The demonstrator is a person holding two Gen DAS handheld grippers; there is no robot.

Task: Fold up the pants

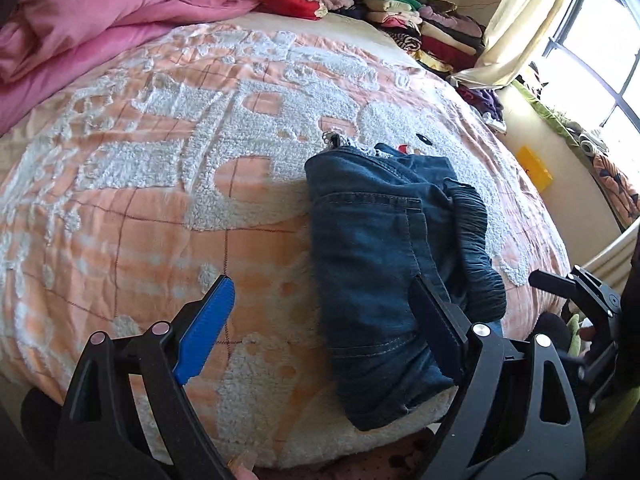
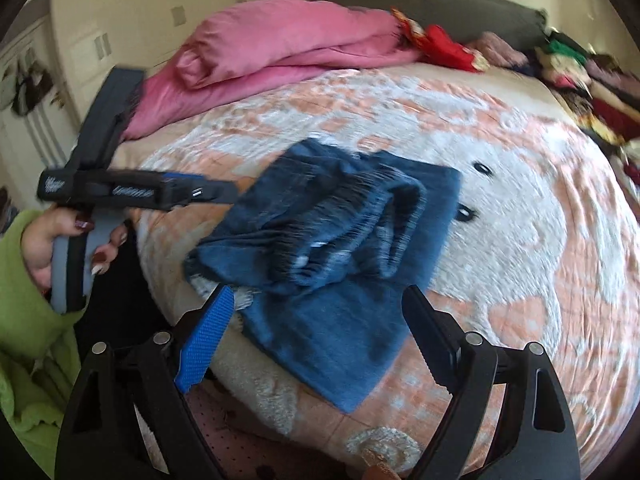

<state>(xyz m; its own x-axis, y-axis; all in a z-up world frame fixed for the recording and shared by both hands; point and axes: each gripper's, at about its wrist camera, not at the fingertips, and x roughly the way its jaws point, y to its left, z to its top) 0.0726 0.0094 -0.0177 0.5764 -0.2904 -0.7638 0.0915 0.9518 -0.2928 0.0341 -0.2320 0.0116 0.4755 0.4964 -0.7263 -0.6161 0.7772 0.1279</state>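
Both grippers are sitting wide open and holding nothing as I am looking over the work: the left gripper (image 1: pixel 324 328) is hovering low over the near edge of the bed (image 1: pixel 160 200), its right finger lying over the near part of the pants (image 1: pixel 372 248), though I cannot tell whether it is touching the denim, while the right gripper (image 2: pixel 316 336) is hanging above the same bundle from the other side, its jaws spread with cloth showing between them but none pinched. The pants are lying on the peach and white bedspread near the front edge, gathered into a compact dark-blue packet with the elastic waistband (image 1: pixel 476 240) bunched along its right side. From the left wrist view I am judging the main folds done, since the legs are no longer stretched out and the packet reads as several layers. The right wrist view is blurred, but it is showing the upper layers rumpled and skewed over a flatter lower layer, with a frayed hem poking out at the near left corner. So I am treating the job as nearly finished rather than finished: what is remaining, as I am reading it, is squaring the top layer, tucking the waistband flat and pressing the packet down. The pink quilt (image 1: pixel 100 12) and the stacked clothes (image 1: pixel 420 24) at the far end are lying well apart from it.
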